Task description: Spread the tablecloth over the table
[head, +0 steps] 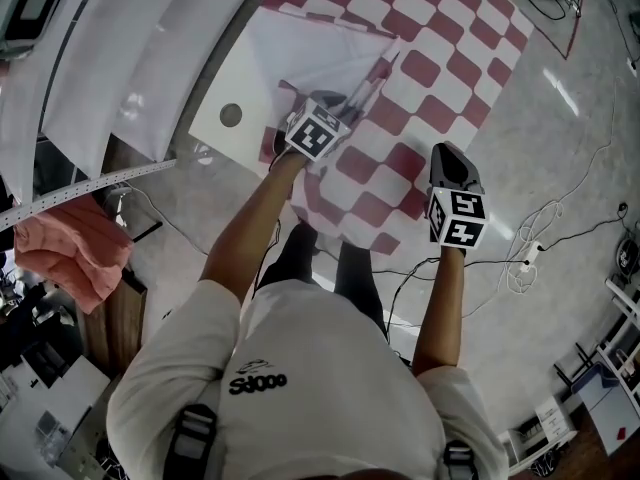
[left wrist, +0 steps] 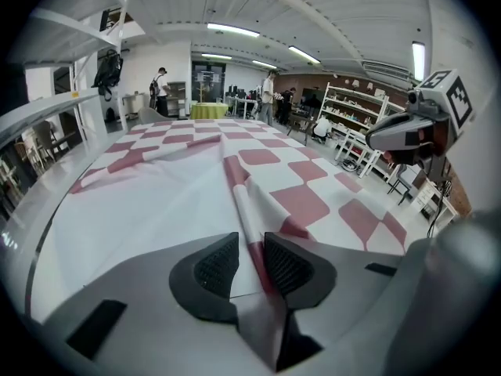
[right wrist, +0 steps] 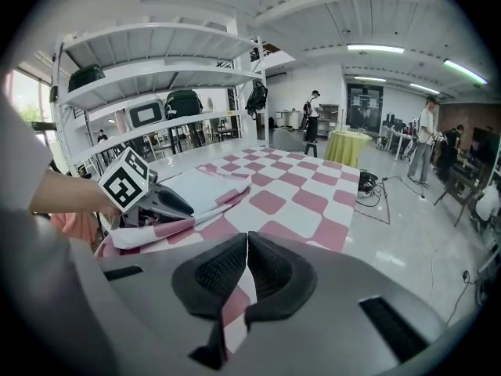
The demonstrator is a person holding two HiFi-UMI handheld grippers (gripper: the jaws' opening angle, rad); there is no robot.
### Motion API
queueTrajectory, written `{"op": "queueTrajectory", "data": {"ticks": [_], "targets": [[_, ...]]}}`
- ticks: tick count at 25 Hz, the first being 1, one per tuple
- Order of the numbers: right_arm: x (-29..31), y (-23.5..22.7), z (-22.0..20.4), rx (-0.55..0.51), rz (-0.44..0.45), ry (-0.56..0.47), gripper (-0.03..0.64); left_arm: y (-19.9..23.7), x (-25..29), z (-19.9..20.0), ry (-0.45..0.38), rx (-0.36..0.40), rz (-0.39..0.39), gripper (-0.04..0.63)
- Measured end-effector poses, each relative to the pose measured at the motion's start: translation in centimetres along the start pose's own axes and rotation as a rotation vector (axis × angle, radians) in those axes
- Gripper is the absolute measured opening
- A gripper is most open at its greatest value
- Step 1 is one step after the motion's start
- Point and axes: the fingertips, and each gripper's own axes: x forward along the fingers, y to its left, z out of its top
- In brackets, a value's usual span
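A red-and-white checked tablecloth (head: 430, 58) covers the right part of a white table (head: 225, 88); its left part lies folded back with the white underside up. My left gripper (head: 360, 92) is at a raised ridge of the cloth (left wrist: 243, 186) near the table's middle. That fold runs between its pads (left wrist: 215, 266), which stand apart and open. My right gripper (head: 446, 152) is at the near right edge, shut on the hem (right wrist: 235, 304), pads nearly meeting. The right gripper (left wrist: 374, 141) shows in the left gripper view, and the left gripper (right wrist: 182, 207) shows in the right gripper view.
The bare table corner has a round hole (head: 231, 115). A pink cloth (head: 75, 248) lies on a bench at the left. Cables and a power strip (head: 535, 253) trail on the floor at the right. Shelving (right wrist: 156, 84) stands behind; people (left wrist: 160, 84) stand far off.
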Motion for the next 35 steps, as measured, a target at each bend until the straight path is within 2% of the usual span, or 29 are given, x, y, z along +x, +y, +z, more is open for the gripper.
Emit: {"op": "queueTrajectory", "data": {"ticks": [3, 6, 12, 24, 30, 35], "targets": [[-0.5, -0.2, -0.1, 0.001, -0.007, -0.001, 0.025, 0.2, -0.1, 0.0, -0.019, -0.007, 0.025, 0.101], [-1.1, -0.3, -0.1, 0.002, -0.015, -0.006, 0.025, 0.0, -0.1, -0.1, -0.03, -0.016, 0.025, 0.044], [-3.0, -0.6, 1.0, -0.025, -0.033, -0.038, 0.025, 0.3, -2.1, 1.4, -0.067, -0.018, 0.072, 0.032], [-6.5, 3.1, 6.0, -0.13, 0.015, -0.14, 0.025, 1.6, -12.6, 4.8, -0.262, -0.09, 0.203, 0.032], [-8.0, 5.8, 9.0, -0.186, 0.058, -0.19, 0.025, 2.0, -18.5, 4.3, -0.32, -0.131, 0.282, 0.032], [-8.6, 9.0, 11.7, -0.243, 0.115, -0.236, 0.025, 3.2, -23.6, 2.2, -0.365, -0.195, 0.352, 0.032]]}}
